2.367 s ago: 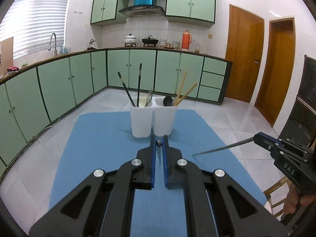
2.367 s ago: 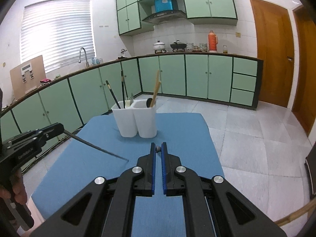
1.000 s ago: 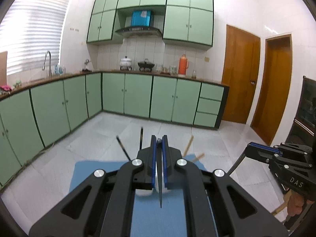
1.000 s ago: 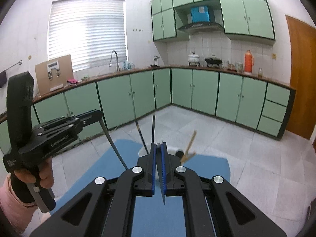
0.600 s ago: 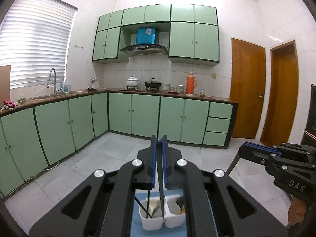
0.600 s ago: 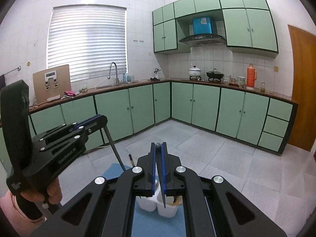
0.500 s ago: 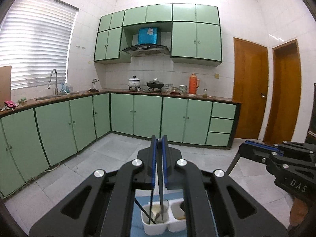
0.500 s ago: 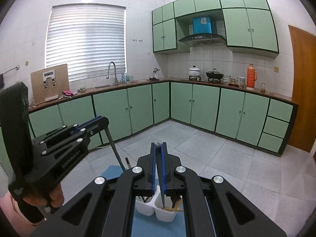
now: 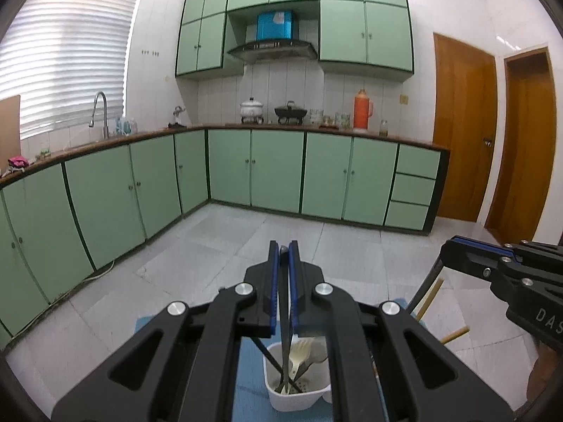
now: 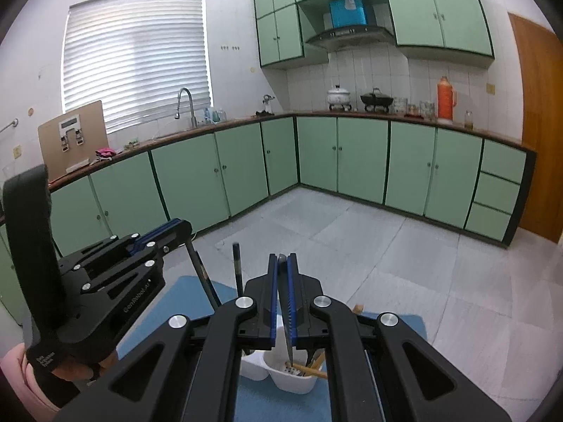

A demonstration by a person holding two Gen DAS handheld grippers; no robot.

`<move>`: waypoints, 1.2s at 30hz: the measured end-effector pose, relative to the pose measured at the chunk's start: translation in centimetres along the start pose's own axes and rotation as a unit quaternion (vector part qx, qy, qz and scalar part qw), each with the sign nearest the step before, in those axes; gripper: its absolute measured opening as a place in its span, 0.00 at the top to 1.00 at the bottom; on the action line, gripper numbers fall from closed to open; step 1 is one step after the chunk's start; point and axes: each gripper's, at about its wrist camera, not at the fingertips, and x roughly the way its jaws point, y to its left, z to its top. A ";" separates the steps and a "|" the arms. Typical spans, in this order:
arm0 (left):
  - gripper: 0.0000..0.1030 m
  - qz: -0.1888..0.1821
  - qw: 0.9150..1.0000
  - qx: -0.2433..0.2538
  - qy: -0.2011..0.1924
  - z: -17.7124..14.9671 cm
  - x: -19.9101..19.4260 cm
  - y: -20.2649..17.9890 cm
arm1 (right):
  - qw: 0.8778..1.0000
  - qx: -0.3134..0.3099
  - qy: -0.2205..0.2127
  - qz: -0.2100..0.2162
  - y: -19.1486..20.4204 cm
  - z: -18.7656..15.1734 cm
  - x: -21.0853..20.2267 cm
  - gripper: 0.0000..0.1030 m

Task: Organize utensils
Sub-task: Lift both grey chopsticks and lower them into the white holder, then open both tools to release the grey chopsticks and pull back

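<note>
The left gripper (image 9: 284, 246) has its jaws pinched on the top end of a dark chopstick (image 9: 283, 334), which hangs straight down with its tip inside the left cup of the white utensil holder (image 9: 299, 399). The right gripper (image 10: 282, 258) clamps a second dark chopstick (image 10: 289, 343) the same way, its tip over the holder's right cup (image 10: 293, 383). Both sticks look thin, stiff, light and probably slick, so a hold near the top lets them swing; a firm pinch seems wise. Inside the holder's left cup stand a pale plastic fork (image 9: 297, 353) and other dark sticks; wooden chopsticks (image 10: 311, 369) lean in the right cup. The holder sits on a blue mat (image 9: 246, 379).
</note>
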 end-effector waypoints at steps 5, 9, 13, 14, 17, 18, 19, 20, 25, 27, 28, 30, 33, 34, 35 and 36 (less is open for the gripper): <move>0.95 -0.003 1.000 0.000 0.018 -1.6 0.5 0.3 | 1.000 0.002 0.014 -0.002 0.1 -1.4 0.9 0.95; 0.95 -0.004 1.000 -0.003 0.031 -2.4 0.9 0.6 | 1.000 0.008 0.022 -0.001 0.0 -2.5 1.3 0.95; 0.92 -0.003 0.999 -0.004 0.048 -3.0 1.5 0.8 | 0.999 0.012 0.034 -0.003 -0.3 -3.1 1.9 0.95; 0.92 -0.003 0.999 -0.003 0.052 -3.1 1.6 0.8 | 0.999 0.010 0.039 -0.003 -0.3 -3.2 2.1 0.95; 0.80 -0.003 0.998 -0.004 0.058 -3.3 1.6 1.0 | 0.999 0.010 0.039 -0.006 -0.4 -3.3 1.8 0.94; 0.71 -0.002 0.998 -0.005 0.057 -3.4 1.4 1.0 | 0.999 0.010 0.039 -0.009 -0.4 -3.4 1.6 0.94; 0.67 -0.002 0.998 -0.006 0.055 -3.4 1.2 1.1 | 0.999 0.008 0.035 -0.014 -0.4 -3.5 1.3 0.93; 0.67 -0.003 0.999 -0.007 0.053 -3.5 0.9 1.2 | 0.999 0.006 0.033 -0.016 -0.4 -3.4 1.1 0.91; 0.60 -0.005 0.998 -0.017 0.053 -3.7 0.1 1.5 | 1.000 0.004 0.024 -0.019 -0.7 -3.7 -0.2 0.82; 0.55 -0.003 0.998 -0.018 0.053 -4.0 -0.2 1.6 | 1.000 0.003 0.022 -0.021 -0.7 -3.8 -0.5 0.79; 0.53 -0.001 0.998 -0.019 0.052 -4.1 -0.4 1.7 | 1.000 0.005 0.020 -0.021 -0.8 -4.0 -0.7 0.77; 0.50 -0.001 0.998 -0.022 0.051 -4.5 -0.9 1.8 | 1.000 0.009 0.017 -0.020 -0.9 -4.2 -1.1 0.72; 0.48 0.001 0.998 -0.028 0.051 -5.1 -1.5 2.0 | 1.000 0.013 0.014 -0.020 -1.1 -4.5 -1.7 0.70; 0.48 0.001 0.998 -0.031 0.052 -5.2 -1.7 2.1 | 1.000 0.014 0.014 -0.020 -1.0 -4.6 -1.8 0.69; 0.48 0.001 0.998 -0.033 0.052 -5.4 -1.9 2.2 | 1.000 0.015 0.013 -0.019 -1.1 -4.8 -2.0 0.69; 0.47 0.000 0.998 -0.035 0.053 -5.6 -2.1 2.4 | 1.000 0.016 0.012 -0.019 -1.1 -4.9 -2.1 0.68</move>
